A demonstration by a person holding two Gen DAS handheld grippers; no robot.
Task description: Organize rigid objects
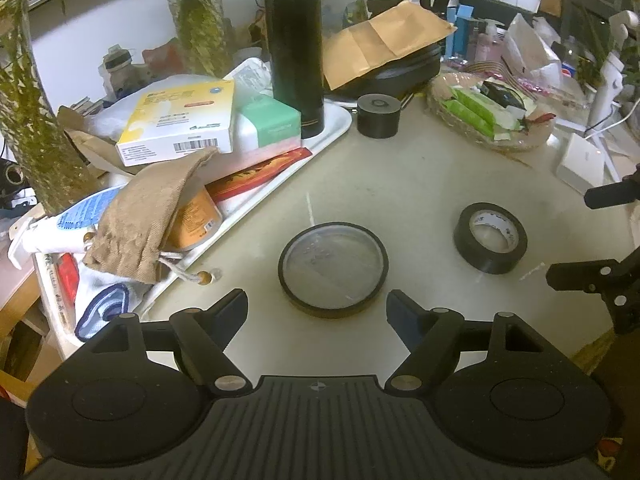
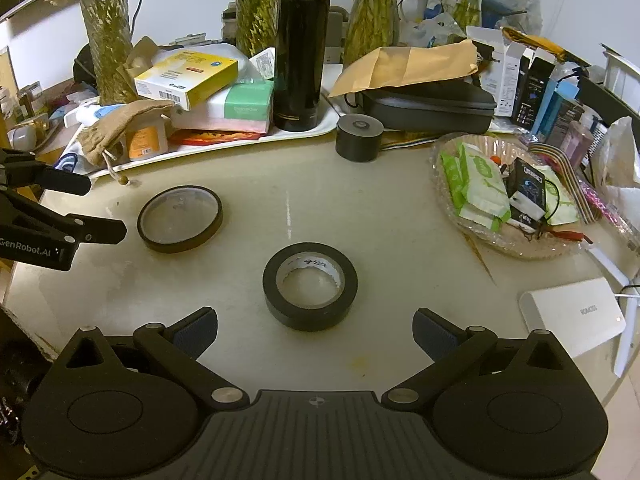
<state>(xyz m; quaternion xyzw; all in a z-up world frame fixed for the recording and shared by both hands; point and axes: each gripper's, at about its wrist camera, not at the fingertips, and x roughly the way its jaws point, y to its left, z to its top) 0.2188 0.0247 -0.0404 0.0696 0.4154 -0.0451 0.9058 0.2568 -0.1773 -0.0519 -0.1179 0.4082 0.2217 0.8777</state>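
The left tool (image 1: 316,306) hangs with its fingers apart, nothing between them, just short of the thin, wide black-rimmed tape ring (image 1: 333,269) that lies flat on the pale round surface (image 1: 400,184). The right tool (image 2: 315,330) is likewise spread and empty, lined up on the thicker black roll of electrical tape (image 2: 310,286), which lies flat and well apart from the other ring. The likely trouble is the thin ring: it looks wide against the left tool's gap, so a finger may land on its rim and skid it toward the crowded white tray (image 1: 280,184). The roll's smooth wall could slip from an off-centre pinch. The two tools work near each other and could collide.
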